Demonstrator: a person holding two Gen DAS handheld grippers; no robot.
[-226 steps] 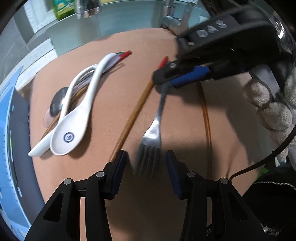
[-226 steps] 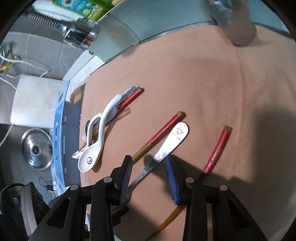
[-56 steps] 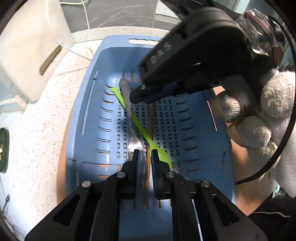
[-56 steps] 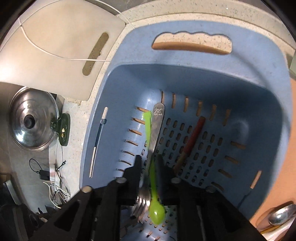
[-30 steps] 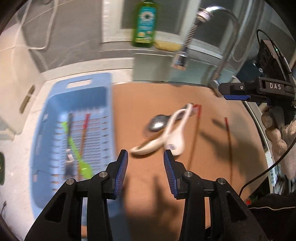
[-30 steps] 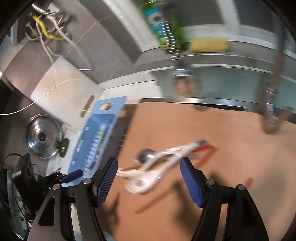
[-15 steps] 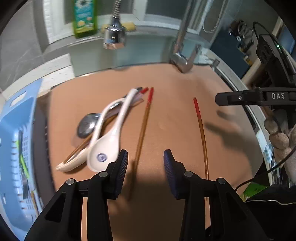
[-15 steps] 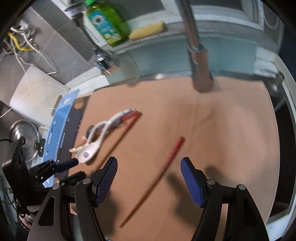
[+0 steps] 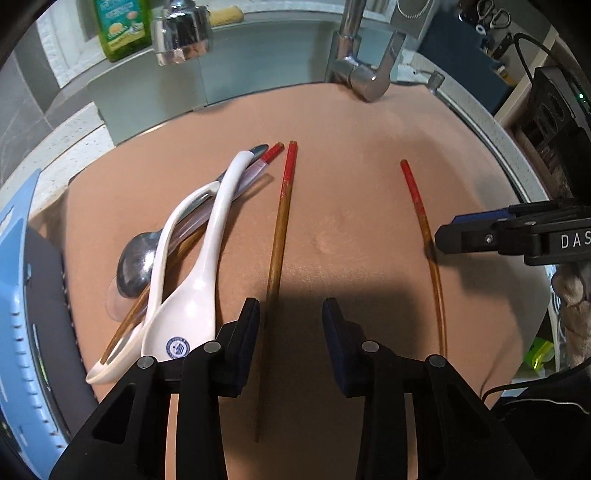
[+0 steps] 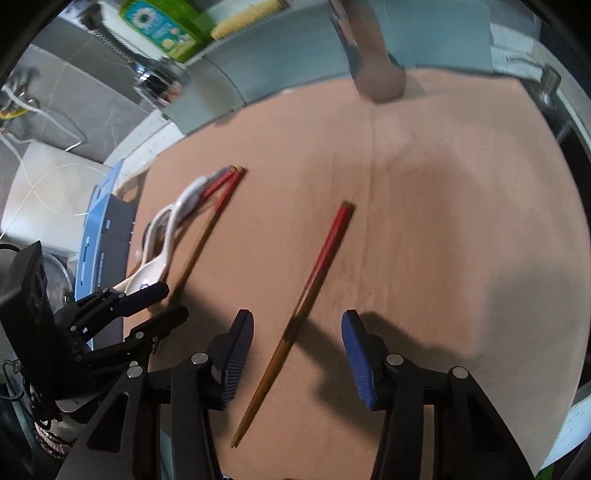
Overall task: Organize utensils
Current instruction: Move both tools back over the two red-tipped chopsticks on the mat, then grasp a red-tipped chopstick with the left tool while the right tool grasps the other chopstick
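My left gripper (image 9: 290, 341) is open and empty, low over the tan mat (image 9: 351, 122), its jaws astride a red-tipped chopstick (image 9: 279, 236). A pile of two white ceramic spoons (image 9: 192, 291), a metal spoon (image 9: 135, 260) and another chopstick lies just left of it. My right gripper (image 10: 295, 354) is open and empty, its jaws astride a second red-tipped chopstick (image 10: 314, 284), which also shows in the left wrist view (image 9: 424, 229). The blue basket (image 9: 14, 332) stands at the mat's left edge.
A tap (image 9: 362, 70) and a hanging spray head (image 9: 181, 29) stand over the mat's far edge. A green soap bottle (image 9: 118, 26) and a yellow sponge (image 10: 247, 14) sit on the ledge behind. A white board (image 10: 48, 192) lies beyond the basket.
Both grippers let go of the fork in the basket, swung back over the mat and came down, each over a chopstick. In the last half second both moved lower and closer.
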